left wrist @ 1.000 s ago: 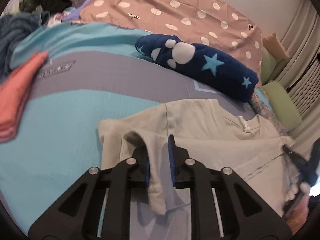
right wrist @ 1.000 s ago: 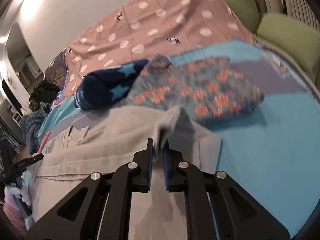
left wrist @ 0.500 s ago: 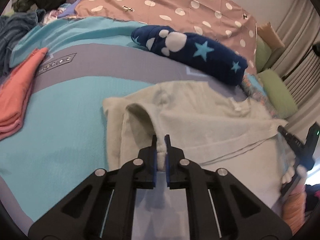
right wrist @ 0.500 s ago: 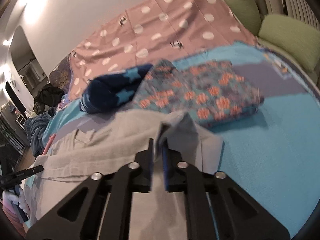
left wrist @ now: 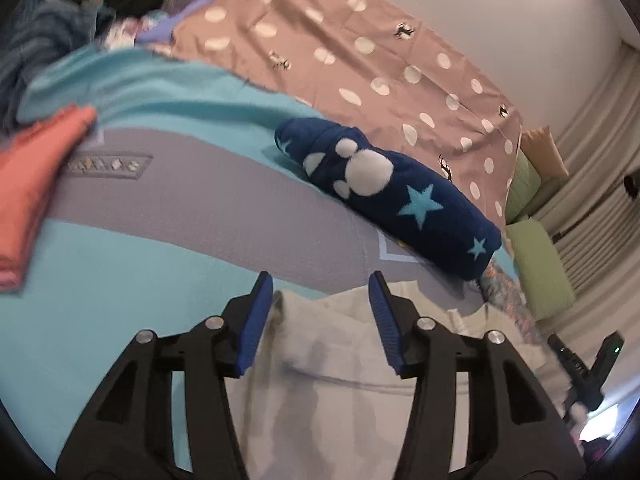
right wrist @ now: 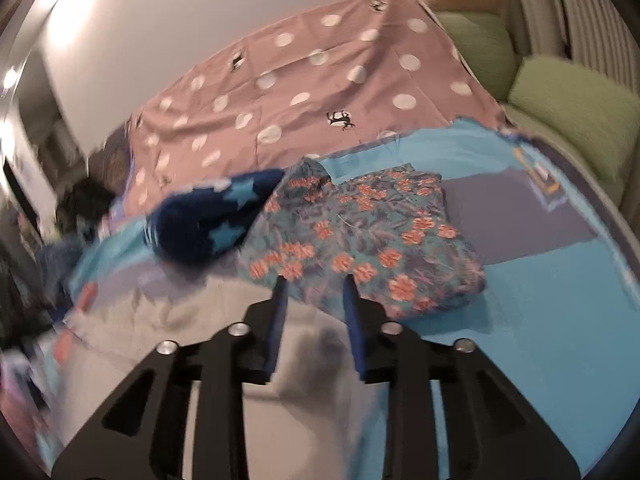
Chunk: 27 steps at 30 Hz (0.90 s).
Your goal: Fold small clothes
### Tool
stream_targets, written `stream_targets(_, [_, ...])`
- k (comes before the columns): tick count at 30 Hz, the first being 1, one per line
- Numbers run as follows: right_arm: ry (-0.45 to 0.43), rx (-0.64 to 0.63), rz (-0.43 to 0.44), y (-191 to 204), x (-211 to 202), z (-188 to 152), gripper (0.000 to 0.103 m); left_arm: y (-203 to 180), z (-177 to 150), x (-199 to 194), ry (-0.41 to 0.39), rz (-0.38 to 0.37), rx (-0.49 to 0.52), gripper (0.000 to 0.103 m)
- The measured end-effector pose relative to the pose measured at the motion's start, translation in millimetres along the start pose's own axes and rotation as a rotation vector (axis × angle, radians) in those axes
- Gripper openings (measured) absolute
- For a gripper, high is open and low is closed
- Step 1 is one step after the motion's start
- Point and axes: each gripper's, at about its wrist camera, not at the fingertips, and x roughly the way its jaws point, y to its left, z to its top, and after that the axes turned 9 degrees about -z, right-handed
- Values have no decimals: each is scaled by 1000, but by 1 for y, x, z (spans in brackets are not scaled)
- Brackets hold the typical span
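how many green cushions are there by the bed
2. The nearer green cushion sits at the right edge beside the blue bedspread; the farther green cushion lies behind it, next to the dotted pink sheet. More may be hidden out of frame.

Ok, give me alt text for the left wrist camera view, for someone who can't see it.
The left hand-held gripper has just been opening and hangs with blue pads apart over a pale grey garment on a turquoise and grey bed cover. Beyond lie a rolled navy star-print fleece and folded coral clothes.

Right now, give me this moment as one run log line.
left gripper: open, just released | right gripper: open, just released | pale grey cotton garment: folded, lying on bed
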Motion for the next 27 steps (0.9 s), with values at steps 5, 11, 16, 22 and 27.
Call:
stream_targets(5, [141,59,144,-7,-1,-14,34,1,-7,-15,52,1,59,50])
stream_targets(11, [263,161,197,4,20,-9,32,6,-13,9,157,42,26,34])
stream_targets(16, [168,367,244,-15,23,15,2,9,1,13,120,-33,-68,5])
stream_targets(22, [146,369,129,-16,48,27,37,28,26,12,5,-20,-165,37])
stream_targets(27, [116,265,119,-19,34,14,41,16,13,7,33,-30,-38,55])
